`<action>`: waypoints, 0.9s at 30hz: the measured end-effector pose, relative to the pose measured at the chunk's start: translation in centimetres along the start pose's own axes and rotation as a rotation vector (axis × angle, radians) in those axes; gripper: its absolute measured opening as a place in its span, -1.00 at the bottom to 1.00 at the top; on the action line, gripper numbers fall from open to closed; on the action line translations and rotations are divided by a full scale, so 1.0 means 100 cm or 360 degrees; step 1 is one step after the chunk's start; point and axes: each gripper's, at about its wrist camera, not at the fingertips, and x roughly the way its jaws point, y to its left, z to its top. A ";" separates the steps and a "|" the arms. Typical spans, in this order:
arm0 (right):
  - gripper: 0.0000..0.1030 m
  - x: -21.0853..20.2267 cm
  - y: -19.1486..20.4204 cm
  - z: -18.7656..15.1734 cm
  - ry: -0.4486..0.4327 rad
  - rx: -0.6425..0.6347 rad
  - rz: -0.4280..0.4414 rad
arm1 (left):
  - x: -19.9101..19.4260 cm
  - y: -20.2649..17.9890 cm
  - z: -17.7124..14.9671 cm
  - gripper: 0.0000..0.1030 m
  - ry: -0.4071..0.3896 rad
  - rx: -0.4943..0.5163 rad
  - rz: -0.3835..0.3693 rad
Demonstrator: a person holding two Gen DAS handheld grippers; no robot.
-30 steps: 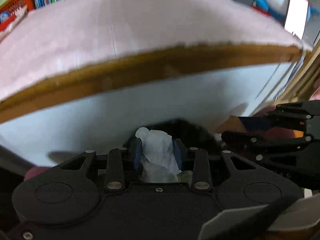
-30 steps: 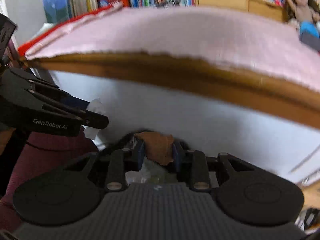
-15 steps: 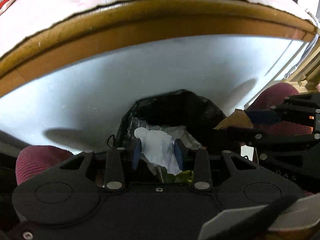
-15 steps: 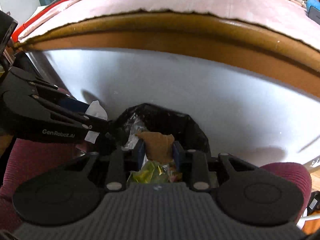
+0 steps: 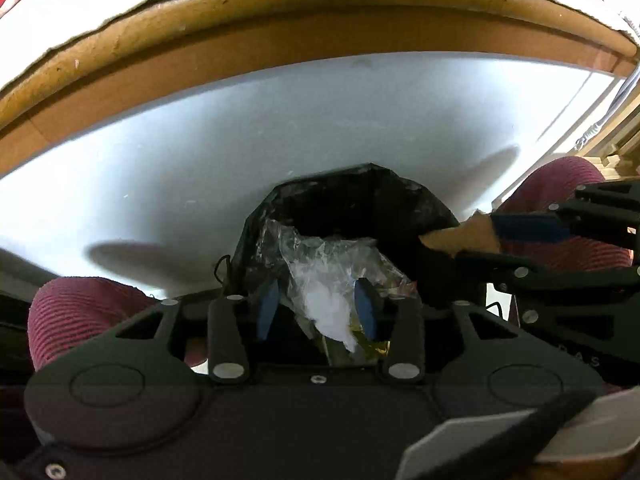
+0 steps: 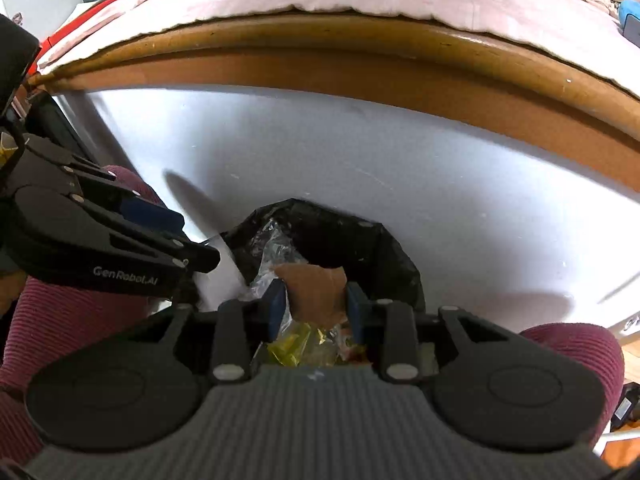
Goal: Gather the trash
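A bin lined with a black bag [image 5: 360, 200] [image 6: 392, 248] stands against a white panel, with clear plastic [image 5: 320, 256] and a yellow wrapper [image 6: 296, 344] inside. My left gripper [image 5: 318, 308] [image 6: 188, 236] hangs over its near left rim with its jaws opening. A white tissue [image 5: 328, 312] [image 6: 224, 268] is blurred between the pads and slipping down, clear of the left pad. My right gripper [image 6: 316, 304] [image 5: 480, 242] is over the right rim, jaws starting to open. A brown paper scrap [image 6: 316, 288] [image 5: 460, 236] still sits sharp between its blue pads, touching both.
Behind the bin rises a white side panel [image 5: 280, 140] under a wooden edge [image 6: 360, 52] with a pink cover on top. The person's knees in maroon trousers [image 5: 76, 312] [image 6: 572, 352] flank the bin on both sides. Books and toys line the far back.
Both views have tipped down, so the bin now fills the middle. The left jaws have widened and the tissue has slid lower between them. The brown scrap keeps its place.
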 end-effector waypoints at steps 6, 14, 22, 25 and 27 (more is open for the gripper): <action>0.03 0.000 0.000 0.000 0.0002 -0.0010 -0.0003 | 0.001 -0.002 0.001 -0.12 0.0019 -0.0007 0.0006; 0.24 0.001 0.001 -0.001 0.0009 -0.0008 -0.0015 | 0.002 -0.003 -0.001 0.13 0.0035 -0.0011 0.0002; 0.46 0.002 -0.002 -0.003 0.0017 0.0012 -0.0027 | 0.004 -0.003 -0.006 0.37 0.0051 -0.0035 0.0011; 0.51 0.003 -0.003 -0.003 0.0025 0.0013 -0.0035 | 0.005 -0.003 -0.009 0.39 0.0059 -0.0039 0.0019; 0.55 0.003 -0.003 -0.003 0.0036 0.0022 -0.0035 | 0.007 -0.002 -0.010 0.40 0.0069 -0.0043 0.0021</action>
